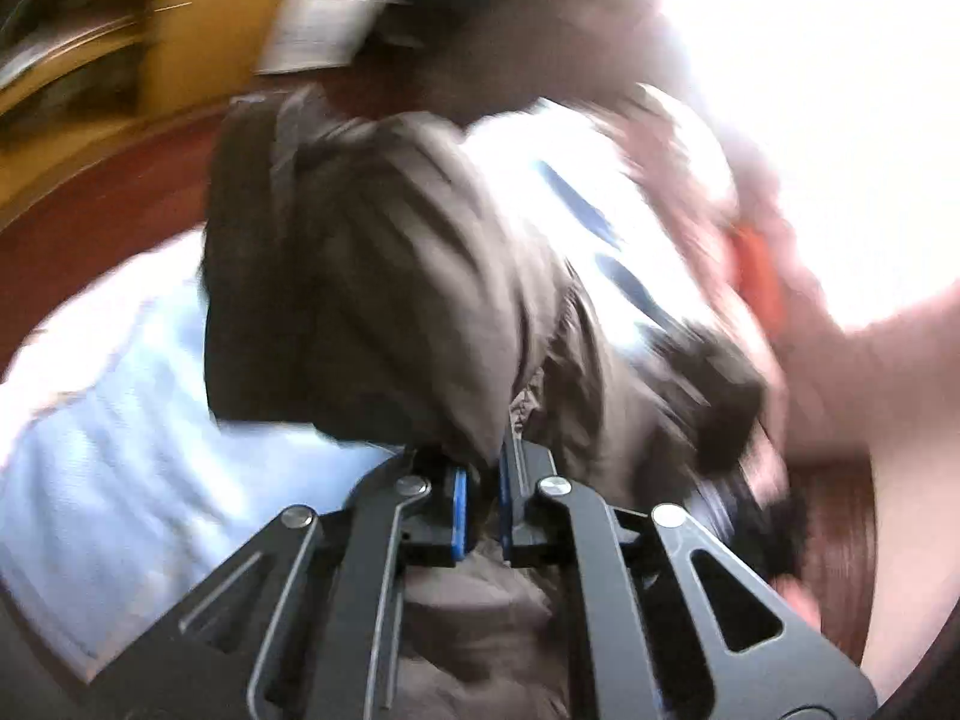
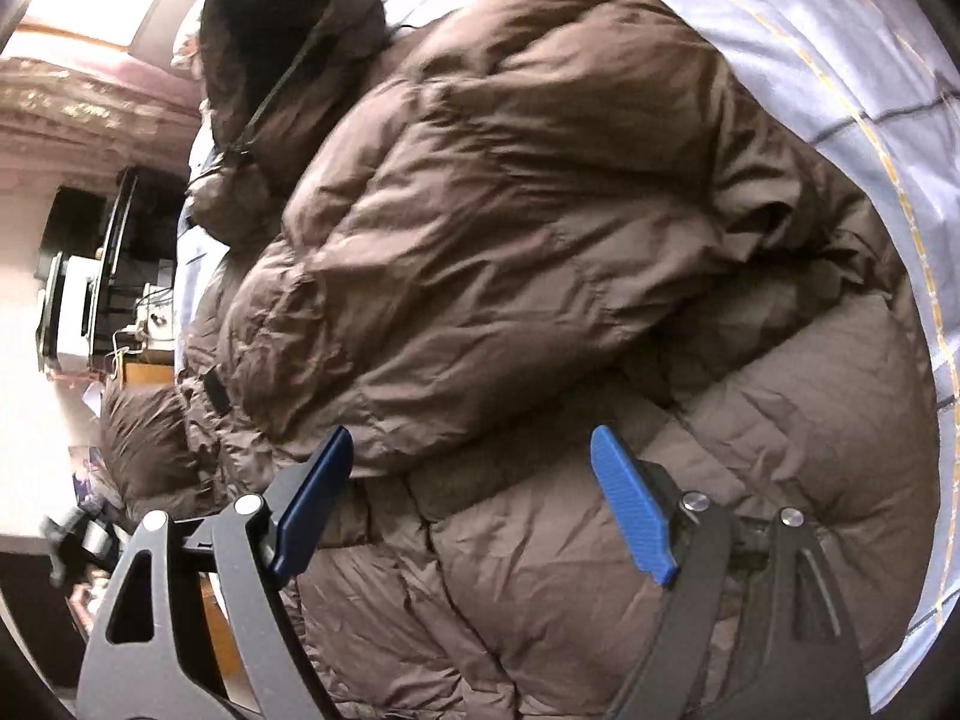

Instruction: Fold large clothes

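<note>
Left gripper (image 1: 480, 498) has its fingers pinched tight on a fold of the brown puffer jacket (image 1: 372, 276), which bunches up from there toward 12 o'clock, badly motion-blurred. Right gripper (image 2: 474, 510) hangs with its blue fingers (image 2: 630, 516) spread wide apart over the same jacket (image 2: 510, 210), nothing between them. The jacket lies on a pale blue checked bedsheet (image 2: 840, 60), hood (image 2: 282, 42) out at 11 o'clock. No brand tag or readable writing anywhere I can make out.
</note>
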The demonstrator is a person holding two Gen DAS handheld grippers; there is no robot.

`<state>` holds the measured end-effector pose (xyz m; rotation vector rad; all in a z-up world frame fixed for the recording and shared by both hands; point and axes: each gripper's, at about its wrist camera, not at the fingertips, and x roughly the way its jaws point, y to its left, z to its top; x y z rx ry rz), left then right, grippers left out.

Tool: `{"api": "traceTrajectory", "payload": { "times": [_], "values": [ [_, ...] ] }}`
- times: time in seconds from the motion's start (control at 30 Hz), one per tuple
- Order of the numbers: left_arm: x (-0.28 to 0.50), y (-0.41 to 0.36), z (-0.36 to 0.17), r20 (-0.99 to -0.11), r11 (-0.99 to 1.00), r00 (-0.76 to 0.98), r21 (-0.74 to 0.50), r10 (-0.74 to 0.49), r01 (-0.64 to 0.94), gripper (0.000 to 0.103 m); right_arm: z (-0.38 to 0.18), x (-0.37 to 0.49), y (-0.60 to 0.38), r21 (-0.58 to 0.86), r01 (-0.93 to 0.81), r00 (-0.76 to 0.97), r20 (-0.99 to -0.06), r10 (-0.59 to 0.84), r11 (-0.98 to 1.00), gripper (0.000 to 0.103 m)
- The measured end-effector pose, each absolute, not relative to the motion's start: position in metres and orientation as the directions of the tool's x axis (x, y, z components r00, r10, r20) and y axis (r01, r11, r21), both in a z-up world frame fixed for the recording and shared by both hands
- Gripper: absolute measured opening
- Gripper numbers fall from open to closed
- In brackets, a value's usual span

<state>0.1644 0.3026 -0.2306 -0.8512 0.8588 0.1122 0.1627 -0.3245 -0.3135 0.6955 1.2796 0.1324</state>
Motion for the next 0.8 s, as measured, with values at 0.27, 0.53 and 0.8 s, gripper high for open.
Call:
{"api": "traceTrajectory", "payload": {
  "times": [0.27,0.53,0.8],
  "values": [
    [0.191,0.06,-0.247,-0.773,0.85,0.374,-0.519,-0.512,0.091,0.011,-0.289,0.164,-0.311,0.602,0.172,0.388,-0.769,0.508,0.78,0.088],
    [0.174,-0.017,-0.279,-0.85,0.867,0.222,-0.415,-0.477,0.276,0.041,-0.282,0.164,-0.32,0.709,0.165,0.419,-0.679,0.602,0.685,0.102],
    [0.178,0.011,-0.267,-0.837,0.875,0.261,-0.436,-0.48,0.213,0.063,-0.292,0.168,-0.307,0.719,0.164,0.365,-0.68,0.635,0.675,0.102]
  ]
}}
